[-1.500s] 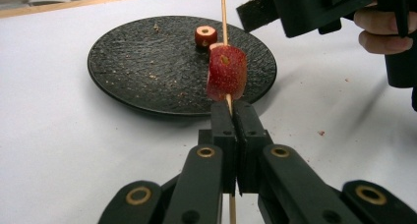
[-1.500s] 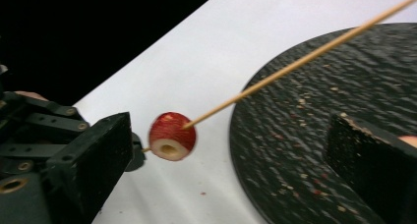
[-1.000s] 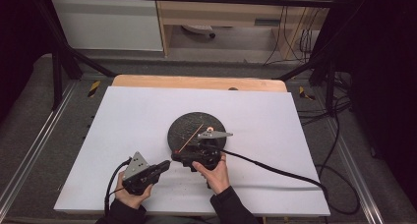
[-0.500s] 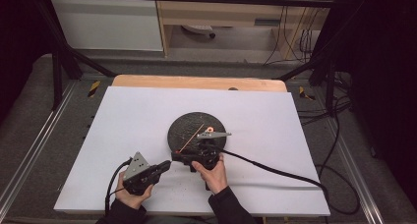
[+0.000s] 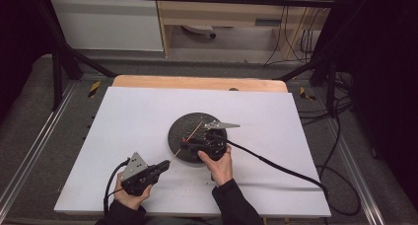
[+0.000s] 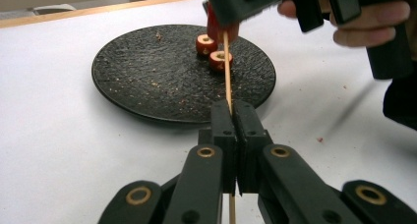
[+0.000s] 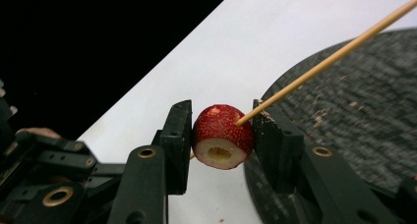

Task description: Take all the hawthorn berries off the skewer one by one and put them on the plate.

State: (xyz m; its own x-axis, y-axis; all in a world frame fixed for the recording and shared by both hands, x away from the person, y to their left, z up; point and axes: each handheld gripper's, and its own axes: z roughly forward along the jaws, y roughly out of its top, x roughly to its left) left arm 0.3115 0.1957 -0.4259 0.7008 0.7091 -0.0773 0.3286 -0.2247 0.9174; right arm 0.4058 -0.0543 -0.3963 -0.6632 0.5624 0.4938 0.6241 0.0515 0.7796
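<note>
Two grippers work one skewer (image 6: 227,67): the left gripper (image 6: 231,117) clamps its near end, while the right gripper (image 7: 222,130), jaws just closed, pinches a red fruit piece (image 7: 223,135) at the plate's (image 5: 183,129) six o'clock edge.

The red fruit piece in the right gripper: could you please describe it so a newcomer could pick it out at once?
Start at the round black plate on the white table. At its near edge the right gripper is shut on a red fruit piece with a cored pale hollow. Unlike the two fruit pieces lying on the plate, it is held up and pierced by the wooden skewer.
</note>
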